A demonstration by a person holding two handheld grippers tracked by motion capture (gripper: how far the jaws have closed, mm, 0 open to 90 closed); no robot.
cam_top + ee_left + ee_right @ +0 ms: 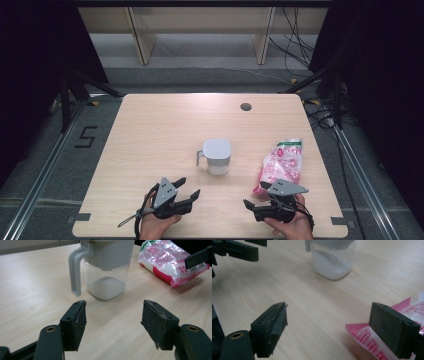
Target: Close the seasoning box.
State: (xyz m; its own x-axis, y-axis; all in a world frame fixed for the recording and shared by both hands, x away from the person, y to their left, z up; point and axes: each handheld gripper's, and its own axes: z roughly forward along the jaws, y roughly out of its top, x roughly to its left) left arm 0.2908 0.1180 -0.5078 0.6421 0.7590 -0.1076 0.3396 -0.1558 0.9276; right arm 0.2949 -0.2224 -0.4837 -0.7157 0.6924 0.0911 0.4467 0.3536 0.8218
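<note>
A clear jug (216, 156) with a grey lid and handle stands mid-table, with white powder in its bottom (106, 287). A pink-and-white plastic bag (282, 162) lies to its right. My left gripper (190, 186) is near the front edge, open and empty, its jaws pointing at the jug (106, 270) a short way ahead. My right gripper (255, 195) is open at the front right. Its right jaw stands over the near corner of the bag (367, 340), with nothing pressed between the pads. In the right gripper view the jug (333, 260) stands ahead and the left gripper (237, 250) is at the top left.
The wooden table (150, 130) has a round cable hole (245, 106) near its back edge. Bare wood lies left of and behind the jug. Beyond the table are shelf legs and loose cables on the floor, with metal rails along both sides.
</note>
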